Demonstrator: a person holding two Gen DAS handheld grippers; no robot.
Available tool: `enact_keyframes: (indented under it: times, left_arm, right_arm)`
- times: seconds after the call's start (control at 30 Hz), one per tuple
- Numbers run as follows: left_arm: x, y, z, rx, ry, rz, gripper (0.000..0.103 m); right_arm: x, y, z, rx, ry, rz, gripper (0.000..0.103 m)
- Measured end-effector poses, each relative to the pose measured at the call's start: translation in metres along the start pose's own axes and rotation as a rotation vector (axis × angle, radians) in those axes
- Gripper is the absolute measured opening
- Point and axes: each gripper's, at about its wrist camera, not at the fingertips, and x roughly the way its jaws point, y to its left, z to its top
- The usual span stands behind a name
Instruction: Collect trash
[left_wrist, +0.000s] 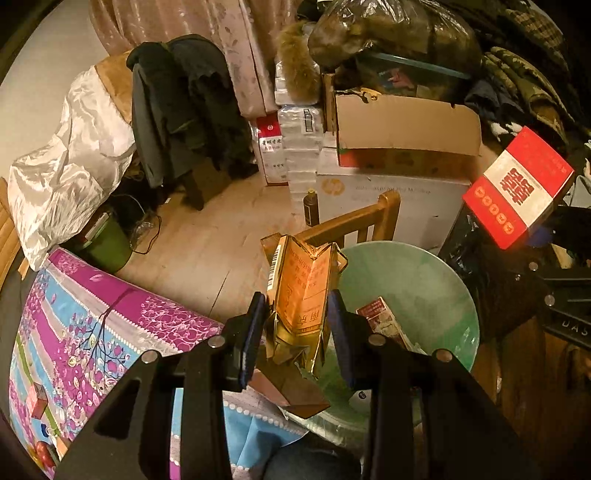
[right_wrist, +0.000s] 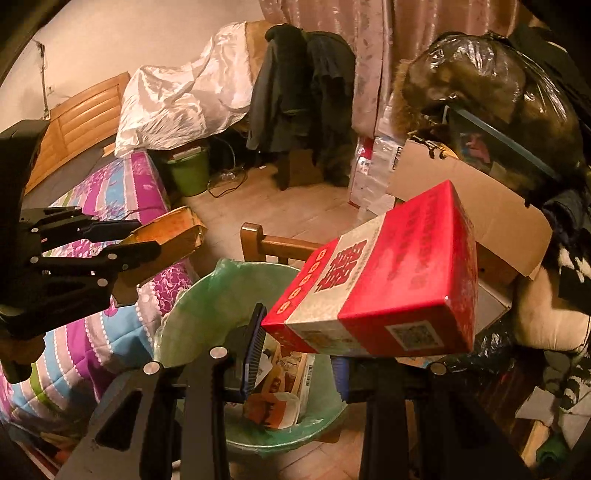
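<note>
My left gripper (left_wrist: 297, 314) is shut on a crumpled gold and orange carton (left_wrist: 304, 291), which stands upright between the pads over the near rim of the bin. The round bin with a green liner (left_wrist: 417, 288) sits just to its right and below. In the right wrist view my right gripper (right_wrist: 299, 343) is shut on a red and white box (right_wrist: 380, 284), held tilted above the bin's green liner (right_wrist: 207, 306). Several cartons and papers (right_wrist: 280, 387) lie inside. The left gripper (right_wrist: 146, 238) with the gold carton (right_wrist: 173, 230) shows at the left. The right pad is hidden under the box.
A bed with a purple flowered quilt (left_wrist: 92, 314) borders the bin on the left. A wooden chair back (right_wrist: 280, 243) stands behind the bin. Stacked cardboard boxes (left_wrist: 402, 125) and bagged clothes crowd the right. A green bucket (right_wrist: 190, 173) and a clothes-draped chair (left_wrist: 184, 110) stand farther off.
</note>
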Motion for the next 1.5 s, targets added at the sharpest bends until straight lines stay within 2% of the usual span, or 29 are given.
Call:
enact_keyframes:
  times: [0.4,0.47,0.53,0.57,0.67,0.97,1.03,1.1,1.13,1.2,1.3,1.4,1.5]
  left_arm:
    - [0.015,-0.009,-0.002,0.019,0.034,-0.024,0.034]
    - [0.017,-0.01,-0.002,0.02,0.038,-0.051,0.039]
    - [0.021,-0.011,-0.002,0.026,0.059,-0.108,0.045]
    - [0.024,-0.012,-0.003,0.027,0.068,-0.103,0.05]
    - [0.024,-0.012,-0.007,0.039,0.057,-0.115,0.05]
    - [0.027,-0.008,-0.012,0.005,0.072,-0.087,0.05]
    - [0.024,-0.008,-0.012,0.003,0.066,-0.068,0.05]
    - [0.021,-0.004,-0.015,-0.004,0.051,-0.036,0.054]
    - [0.019,-0.002,-0.017,-0.012,0.043,-0.016,0.058]
    - [0.015,0.007,-0.023,-0.048,0.021,0.05,0.059]
    - [0.008,0.029,-0.033,-0.136,-0.001,0.122,0.062]
    - [-0.002,0.054,-0.049,-0.227,-0.025,0.223,0.068]
    - [-0.015,0.073,-0.069,-0.271,-0.042,0.311,0.071]
  right_arm:
    - [0.01,0.001,-0.001,-0.067,0.044,0.016,0.034]
    - [0.011,0.001,0.0,-0.074,0.05,0.016,0.034]
    - [0.013,0.001,-0.001,-0.091,0.061,0.007,0.05]
    - [0.012,0.004,-0.002,-0.109,0.053,-0.007,0.062]
    - [0.012,0.008,-0.005,-0.128,0.05,0.0,0.064]
    - [0.011,0.009,-0.006,-0.123,0.041,0.006,0.064]
    - [0.01,0.008,-0.006,-0.113,0.034,0.005,0.064]
    - [0.009,0.005,-0.005,-0.097,0.022,0.009,0.064]
    - [0.008,0.004,-0.004,-0.083,0.011,0.013,0.064]
    - [0.005,0.003,-0.003,-0.054,-0.019,0.022,0.066]
    - [0.0,0.007,0.0,-0.005,-0.098,0.01,0.074]
    - [-0.008,0.022,0.001,0.019,-0.19,0.003,0.076]
    - [-0.015,0.042,0.004,0.027,-0.272,0.02,0.077]
